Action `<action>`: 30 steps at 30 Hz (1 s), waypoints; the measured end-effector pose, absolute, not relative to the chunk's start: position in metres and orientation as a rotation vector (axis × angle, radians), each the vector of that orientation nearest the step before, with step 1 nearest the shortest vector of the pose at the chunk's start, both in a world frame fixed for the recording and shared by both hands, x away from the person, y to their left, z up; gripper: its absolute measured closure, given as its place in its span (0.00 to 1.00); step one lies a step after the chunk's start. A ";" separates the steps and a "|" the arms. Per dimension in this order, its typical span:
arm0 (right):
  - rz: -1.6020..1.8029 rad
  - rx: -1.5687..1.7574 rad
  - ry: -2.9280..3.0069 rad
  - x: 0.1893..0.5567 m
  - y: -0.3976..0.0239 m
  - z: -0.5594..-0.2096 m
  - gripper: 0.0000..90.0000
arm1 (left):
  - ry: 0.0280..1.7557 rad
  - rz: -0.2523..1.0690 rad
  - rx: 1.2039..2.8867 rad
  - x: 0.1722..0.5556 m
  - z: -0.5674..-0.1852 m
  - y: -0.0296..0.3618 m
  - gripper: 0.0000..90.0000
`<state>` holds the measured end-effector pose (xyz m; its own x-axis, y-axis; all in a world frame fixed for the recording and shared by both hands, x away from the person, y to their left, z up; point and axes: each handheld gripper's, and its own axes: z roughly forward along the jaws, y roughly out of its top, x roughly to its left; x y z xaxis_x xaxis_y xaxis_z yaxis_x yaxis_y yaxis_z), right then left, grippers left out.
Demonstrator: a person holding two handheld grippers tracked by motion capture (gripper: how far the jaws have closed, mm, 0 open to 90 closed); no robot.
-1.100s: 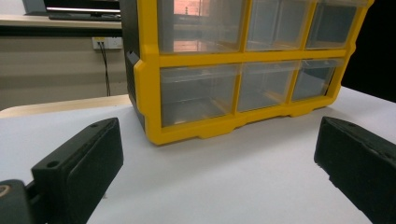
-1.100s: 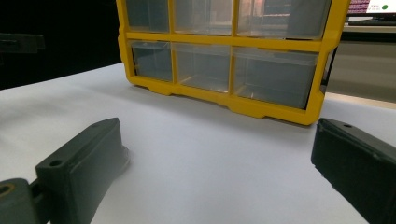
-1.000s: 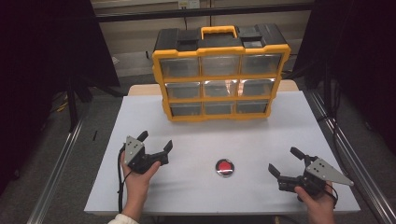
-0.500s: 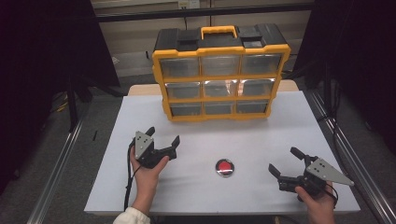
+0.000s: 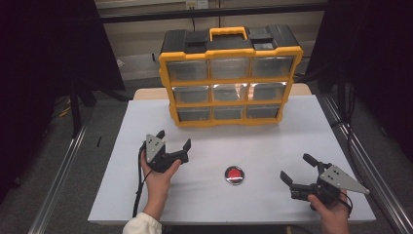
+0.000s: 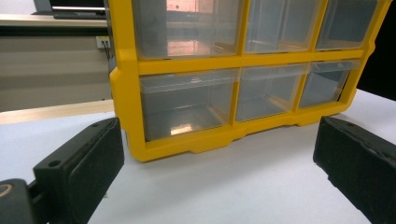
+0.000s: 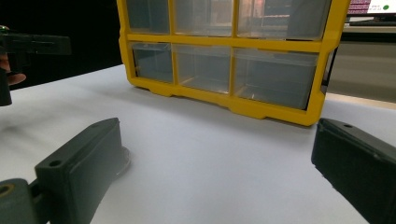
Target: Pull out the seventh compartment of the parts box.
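On the tabletop (image 5: 253, 146), the left gripper (image 5: 171, 146) faces the drawer cabinet (image 5: 229, 78), jaws apart and empty. Right gripper (image 5: 298, 168): apart, idle. No drawer opened; all work remains.

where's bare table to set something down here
Free: the strip between the drawer cabinet and the red disc, and the table right of centre. Tighter near the left gripper and right gripper.
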<state>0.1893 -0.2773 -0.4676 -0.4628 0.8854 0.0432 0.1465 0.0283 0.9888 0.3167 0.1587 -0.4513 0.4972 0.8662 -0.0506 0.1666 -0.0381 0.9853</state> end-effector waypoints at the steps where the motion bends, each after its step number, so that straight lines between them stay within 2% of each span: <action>1: 1.491 1.061 1.672 0.189 -0.277 -0.467 0.02 | 0.931 0.722 1.533 0.317 -0.451 0.157 0.02; 30: 1.490 1.060 1.673 0.189 -0.279 -0.467 0.02 | 0.963 0.764 1.519 0.338 -0.455 0.134 0.02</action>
<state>0.1890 -0.2785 -0.4672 -0.4605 0.8866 0.0442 0.1462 0.0267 0.9889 0.3382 0.1341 -0.4554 0.4563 0.8889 -0.0398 0.1640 -0.0401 0.9856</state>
